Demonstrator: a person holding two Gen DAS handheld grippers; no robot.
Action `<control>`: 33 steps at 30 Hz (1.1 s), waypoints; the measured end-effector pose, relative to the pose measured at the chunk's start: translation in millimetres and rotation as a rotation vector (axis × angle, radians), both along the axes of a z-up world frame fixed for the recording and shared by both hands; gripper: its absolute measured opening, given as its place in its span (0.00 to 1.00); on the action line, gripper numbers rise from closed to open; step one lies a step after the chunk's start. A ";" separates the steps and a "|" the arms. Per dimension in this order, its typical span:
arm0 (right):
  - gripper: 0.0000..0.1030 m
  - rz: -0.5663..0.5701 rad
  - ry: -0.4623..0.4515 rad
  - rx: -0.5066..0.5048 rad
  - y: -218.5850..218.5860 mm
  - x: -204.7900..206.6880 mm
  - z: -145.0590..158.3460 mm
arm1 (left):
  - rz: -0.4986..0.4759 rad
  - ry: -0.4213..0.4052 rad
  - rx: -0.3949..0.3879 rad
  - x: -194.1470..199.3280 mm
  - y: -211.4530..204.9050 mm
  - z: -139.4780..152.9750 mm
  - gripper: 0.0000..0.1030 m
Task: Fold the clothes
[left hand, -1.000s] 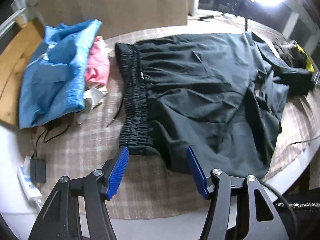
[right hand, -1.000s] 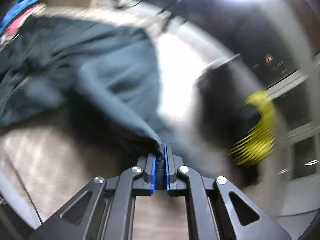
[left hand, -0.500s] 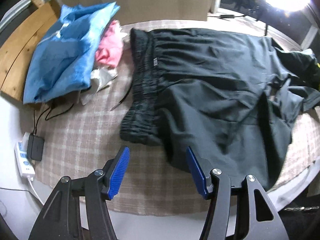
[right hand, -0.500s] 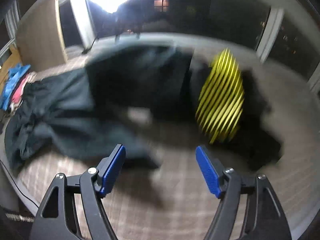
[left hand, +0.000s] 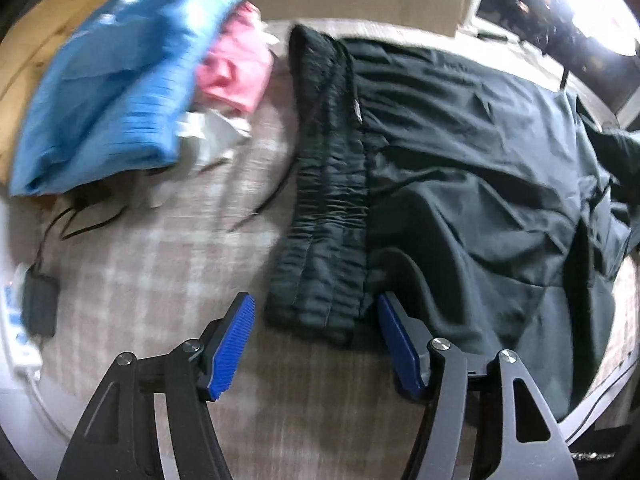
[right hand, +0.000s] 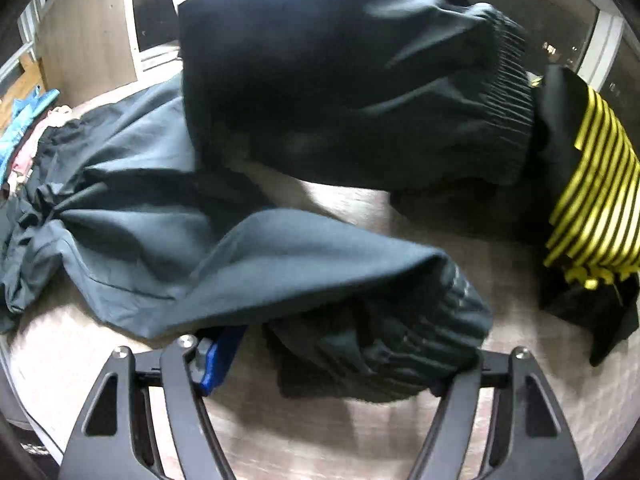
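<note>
1. Left gripper (left hand: pixel 316 340): jaws spread, straddling the near end of the dark pants' (left hand: pixel 460 168) waistband (left hand: pixel 324 200), not pinching it.
2. Right gripper (right hand: pixel 332 364): jaws closing, a pant-leg cuff (right hand: pixel 400 344) sits between them, pads not clearly pressing yet.
3. Pants lie spread on the checked cloth (left hand: pixel 160 264).
4. Past the waistband: blue garment (left hand: pixel 120 80), pink one (left hand: pixel 236 68).
5. Beyond the cuff: yellow-striped garment (right hand: pixel 600 184).

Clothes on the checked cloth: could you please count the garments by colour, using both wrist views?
Dark grey: 1, the trousers
Blue: 1, the blue garment
Pink: 1, the pink garment
White: 1, the white garment
Black with yellow stripes: 1, the striped garment
Total: 5
</note>
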State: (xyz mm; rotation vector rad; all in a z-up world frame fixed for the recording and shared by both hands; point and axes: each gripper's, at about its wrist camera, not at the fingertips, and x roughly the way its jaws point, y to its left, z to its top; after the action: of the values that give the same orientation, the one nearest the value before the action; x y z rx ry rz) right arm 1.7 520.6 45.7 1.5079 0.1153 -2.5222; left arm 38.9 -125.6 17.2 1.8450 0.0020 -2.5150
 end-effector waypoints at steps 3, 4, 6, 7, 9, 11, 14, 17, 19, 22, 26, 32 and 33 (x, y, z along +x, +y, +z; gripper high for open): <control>0.11 0.024 -0.063 -0.030 -9.8 -2.2 1.5 | -0.044 -0.039 0.013 -6.3 4.6 -14.0 0.42; 0.11 0.026 -0.073 -0.029 -13.1 -0.8 3.9 | -0.045 -0.040 0.019 -6.3 3.5 -11.6 0.41; 0.10 0.054 -0.072 -0.031 -21.7 10.0 21.6 | -0.045 -0.017 0.019 -5.3 -1.0 0.2 0.40; 0.10 0.062 -0.072 -0.047 -27.6 22.5 35.8 | -0.045 0.007 0.003 -3.7 -5.6 10.6 0.40; 0.09 0.087 -0.037 -0.055 -33.8 50.8 77.2 | -0.046 0.054 -0.029 -0.3 -14.8 31.5 0.40; 0.09 0.096 0.004 -0.066 -35.3 72.0 119.4 | -0.040 0.085 -0.040 1.6 -25.5 46.7 0.40; 0.09 0.073 0.076 -0.098 -23.3 110.6 188.0 | -0.040 0.125 -0.054 4.9 -39.2 62.7 0.40; 0.09 -0.029 0.137 -0.066 2.7 137.0 242.4 | -0.055 0.133 -0.076 3.6 -44.8 63.9 0.40; 0.09 -0.104 0.158 0.054 16.5 142.4 247.8 | -0.092 0.127 -0.085 1.0 -47.5 59.0 0.40; 0.09 -0.245 0.061 0.078 52.0 125.2 204.2 | -0.084 0.108 -0.094 -1.9 -47.8 47.4 0.40; 0.09 -0.343 -0.244 0.216 85.2 87.1 93.0 | -0.098 0.078 -0.153 -3.4 -43.0 32.9 0.40; 0.23 -0.356 -0.486 0.217 114.8 78.8 16.7 | -0.102 0.058 -0.187 22.9 -39.2 43.8 0.45; 0.27 -0.352 -0.475 0.190 118.6 81.7 20.9 | -0.099 0.059 -0.193 31.1 -39.3 51.1 0.45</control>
State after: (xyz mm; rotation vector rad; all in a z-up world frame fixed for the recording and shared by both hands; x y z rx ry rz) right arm 83.5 639.1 66.6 2.3411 0.0170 -2.3600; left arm 70.0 -165.0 68.3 1.7377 -0.3264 -2.5280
